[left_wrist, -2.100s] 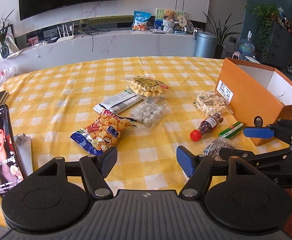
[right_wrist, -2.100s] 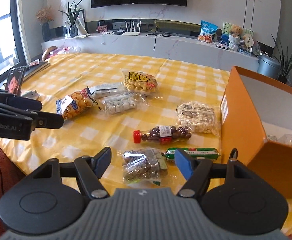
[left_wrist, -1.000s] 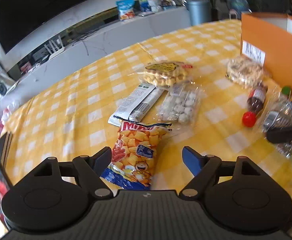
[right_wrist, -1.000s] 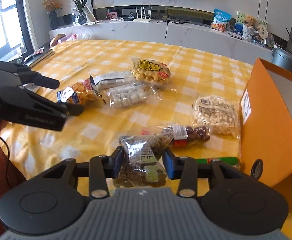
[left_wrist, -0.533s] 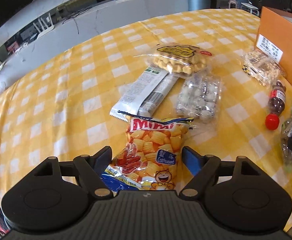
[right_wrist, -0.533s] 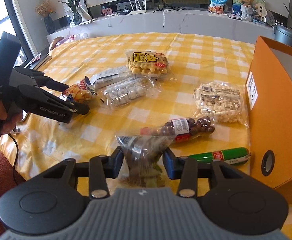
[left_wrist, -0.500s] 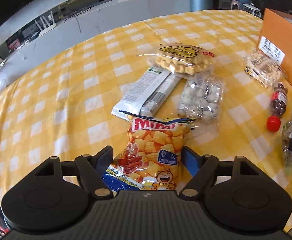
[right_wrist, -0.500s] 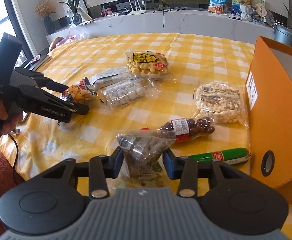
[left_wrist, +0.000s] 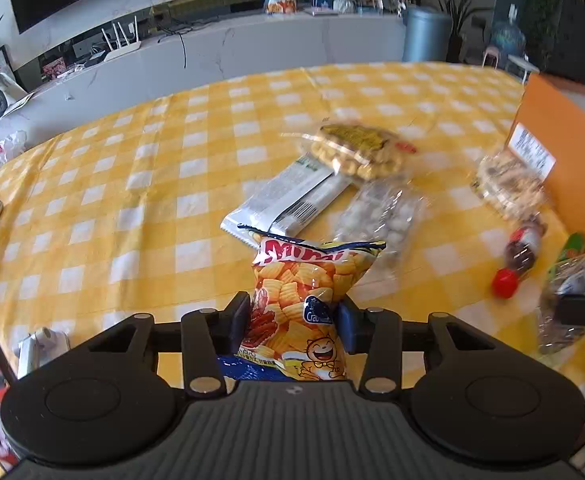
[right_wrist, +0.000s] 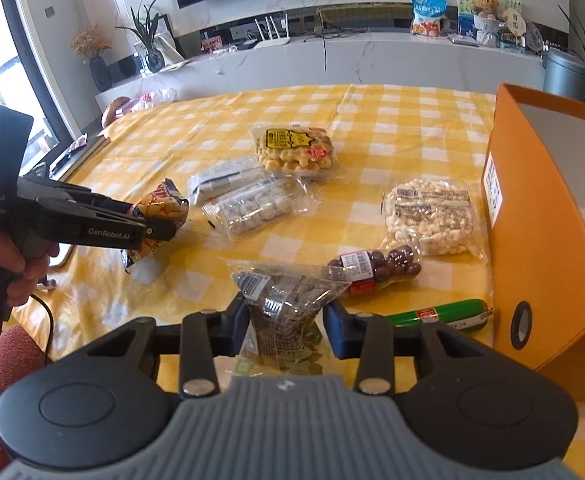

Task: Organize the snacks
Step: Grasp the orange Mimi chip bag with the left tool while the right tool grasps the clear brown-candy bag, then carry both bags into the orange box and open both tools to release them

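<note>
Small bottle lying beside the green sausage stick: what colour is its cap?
Red. The bottle's cap shows best in the left wrist view; the right wrist view hides it.

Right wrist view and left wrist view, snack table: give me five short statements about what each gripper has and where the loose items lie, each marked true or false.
1. The left gripper has the orange chip bag between its jaws. True; the jaws are closing on it.
2. The right gripper is empty. False; it grips a clear bag of dark snacks.
3. The green sausage lies on the tablecloth beside the orange box. True.
4. The red-capped bottle stands upright. False; it lies on its side.
5. The bag of yellow puffs is inside the box. False; it lies on the tablecloth.
</note>
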`<state>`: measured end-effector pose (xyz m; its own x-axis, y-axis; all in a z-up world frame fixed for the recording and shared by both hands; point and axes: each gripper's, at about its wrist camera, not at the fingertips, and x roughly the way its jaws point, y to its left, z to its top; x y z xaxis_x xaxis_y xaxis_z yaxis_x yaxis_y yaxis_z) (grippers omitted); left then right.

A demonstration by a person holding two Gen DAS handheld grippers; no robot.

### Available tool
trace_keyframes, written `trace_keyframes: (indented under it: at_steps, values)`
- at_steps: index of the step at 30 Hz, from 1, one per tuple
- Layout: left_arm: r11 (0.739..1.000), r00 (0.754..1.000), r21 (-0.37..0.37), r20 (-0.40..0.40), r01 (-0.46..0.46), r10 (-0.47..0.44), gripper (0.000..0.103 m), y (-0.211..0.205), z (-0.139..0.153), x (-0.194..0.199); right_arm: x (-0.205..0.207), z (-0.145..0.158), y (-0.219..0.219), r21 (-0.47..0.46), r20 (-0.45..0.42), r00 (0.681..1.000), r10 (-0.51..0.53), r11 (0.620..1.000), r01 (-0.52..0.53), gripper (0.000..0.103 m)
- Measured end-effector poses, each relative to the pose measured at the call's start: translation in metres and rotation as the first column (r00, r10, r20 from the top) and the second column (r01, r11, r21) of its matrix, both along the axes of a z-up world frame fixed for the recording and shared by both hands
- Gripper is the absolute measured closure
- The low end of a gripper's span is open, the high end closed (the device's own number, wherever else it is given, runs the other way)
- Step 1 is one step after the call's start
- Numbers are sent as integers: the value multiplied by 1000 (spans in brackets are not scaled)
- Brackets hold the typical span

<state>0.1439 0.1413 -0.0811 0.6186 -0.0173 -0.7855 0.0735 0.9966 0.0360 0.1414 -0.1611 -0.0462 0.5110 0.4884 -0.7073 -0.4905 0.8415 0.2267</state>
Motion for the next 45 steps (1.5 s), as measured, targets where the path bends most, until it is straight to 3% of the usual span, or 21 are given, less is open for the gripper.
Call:
trace_keyframes:
  at_steps: [11, 16, 21, 24, 29, 32, 36, 41, 45]
  values:
    - [977, 990, -209, 144, 40, -10, 56, -44, 68, -42, -22, 38, -37, 102, 66, 996, -54, 994, 47, 68]
    - [966, 975, -217, 197, 142, -99, 56, -78, 97, -41, -28, 62, -71, 152, 111, 989, -101, 985, 84, 68]
    - [929, 952, -257, 221, 266, -211, 56, -121, 115, -26, -30, 80, -115, 157, 155, 973, -172, 976, 148, 68]
    - [916, 927, -209, 234, 344, -294, 56, -157, 124, -12, -24, 88, -145, 156, 157, 961, -227, 967, 202, 68]
    - [870, 864, -102, 219, 483, -454, 56, -220, 129, 22, -2, 95, -194, 152, 129, 937, -324, 940, 305, 68]
    - [836, 825, -12, 172, 549, -539, 56, -256, 123, 42, 16, 93, -217, 142, 99, 926, -366, 926, 350, 68]
    - [803, 799, 46, 83, 594, -595, 56, -289, 105, 72, 43, 83, -242, 157, 18, 918, -396, 908, 388, 68]
    - [741, 752, 147, -30, 655, -659, 56, -313, 77, 101, 82, 70, -250, 158, -66, 923, -379, 910, 384, 68]
    - [713, 743, 222, -104, 665, -661, 56, -331, 56, 124, 108, 63, -251, 113, -95, 924, -371, 918, 380, 68]
